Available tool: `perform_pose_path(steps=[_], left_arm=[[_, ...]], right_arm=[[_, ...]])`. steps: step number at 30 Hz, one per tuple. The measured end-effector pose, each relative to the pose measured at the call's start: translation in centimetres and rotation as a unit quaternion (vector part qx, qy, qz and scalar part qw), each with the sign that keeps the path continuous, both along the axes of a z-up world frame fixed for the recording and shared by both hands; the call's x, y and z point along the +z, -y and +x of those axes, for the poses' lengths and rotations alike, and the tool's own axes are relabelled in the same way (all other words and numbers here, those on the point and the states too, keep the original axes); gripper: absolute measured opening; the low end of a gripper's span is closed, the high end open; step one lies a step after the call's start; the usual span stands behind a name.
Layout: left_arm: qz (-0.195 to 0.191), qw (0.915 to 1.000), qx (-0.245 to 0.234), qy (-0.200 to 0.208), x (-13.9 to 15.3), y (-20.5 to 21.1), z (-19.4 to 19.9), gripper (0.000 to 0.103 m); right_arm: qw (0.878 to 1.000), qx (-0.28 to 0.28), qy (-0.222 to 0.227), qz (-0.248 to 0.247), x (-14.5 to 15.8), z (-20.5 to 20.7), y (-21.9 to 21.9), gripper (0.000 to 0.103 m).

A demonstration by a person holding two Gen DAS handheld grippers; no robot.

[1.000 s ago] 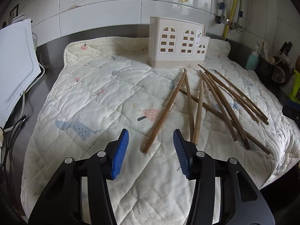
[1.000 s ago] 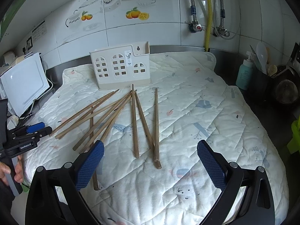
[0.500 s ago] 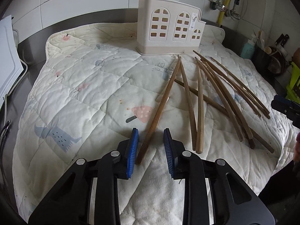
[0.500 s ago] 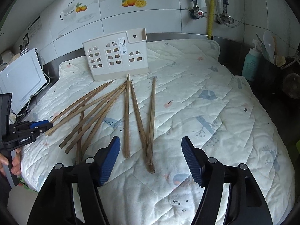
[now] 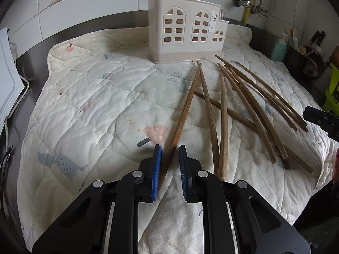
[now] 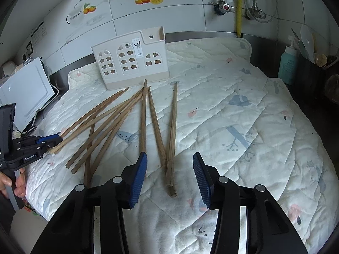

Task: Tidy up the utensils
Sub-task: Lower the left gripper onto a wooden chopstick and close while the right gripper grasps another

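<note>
Left wrist view: the left gripper [image 5: 170, 165] has been closing, its blue pads now narrowly astride the near end of one chopstick [image 5: 184, 114]; the left pad looks to touch it, while a sliver of gap shows at the right pad, so no firm clamp is visible. That stick's long axis runs away from the gripper toward the cream utensil holder [image 5: 186, 36], far tip just short of its base. The other chopsticks [image 5: 250, 105] fan out to the right, crossing one another. In the right wrist view, the right gripper [image 6: 169, 170] has also been closing but stands partly open, two stick ends [image 6: 170, 169] lying between its pads untouched. Everything rests on a quilted white cloth [image 6: 243, 127] with bare room to the right; steel counter and tiled wall [image 6: 180, 10] lie behind the holder.
</note>
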State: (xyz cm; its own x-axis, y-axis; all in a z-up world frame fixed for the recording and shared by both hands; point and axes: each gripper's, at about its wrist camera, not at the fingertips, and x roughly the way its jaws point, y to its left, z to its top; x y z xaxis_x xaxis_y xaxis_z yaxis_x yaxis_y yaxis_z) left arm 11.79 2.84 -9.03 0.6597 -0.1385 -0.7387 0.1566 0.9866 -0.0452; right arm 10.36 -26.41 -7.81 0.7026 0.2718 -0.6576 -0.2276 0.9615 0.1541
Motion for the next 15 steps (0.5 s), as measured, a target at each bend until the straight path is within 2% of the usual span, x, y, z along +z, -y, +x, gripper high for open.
perform_pose_path(steps=[4, 7, 10, 15], left_arm=[[0.024, 0.9997, -0.002, 0.000, -0.1, 0.6, 0.0, 0.017], [0.028, 0.9996, -0.001, -0.003, 0.1, 0.7, 0.1, 0.016], [0.028, 0.9996, -0.008, 0.006, 0.3, 1.2, -0.4, 0.008], [0.031, 0.9994, -0.012, 0.008, -0.1, 1.9, -0.7, 0.007]], right_arm=[[1.000, 0.002, 0.001, 0.005, 0.0, 0.0, -0.1, 0.038], [1.000, 0.002, -0.004, 0.002, -0.3, 0.2, -0.2, 0.031], [1.000, -0.002, -0.010, 0.005, -0.6, 0.4, 0.0, 0.022], [1.000, -0.008, -0.008, -0.008, -0.7, 0.5, -0.2, 0.017]])
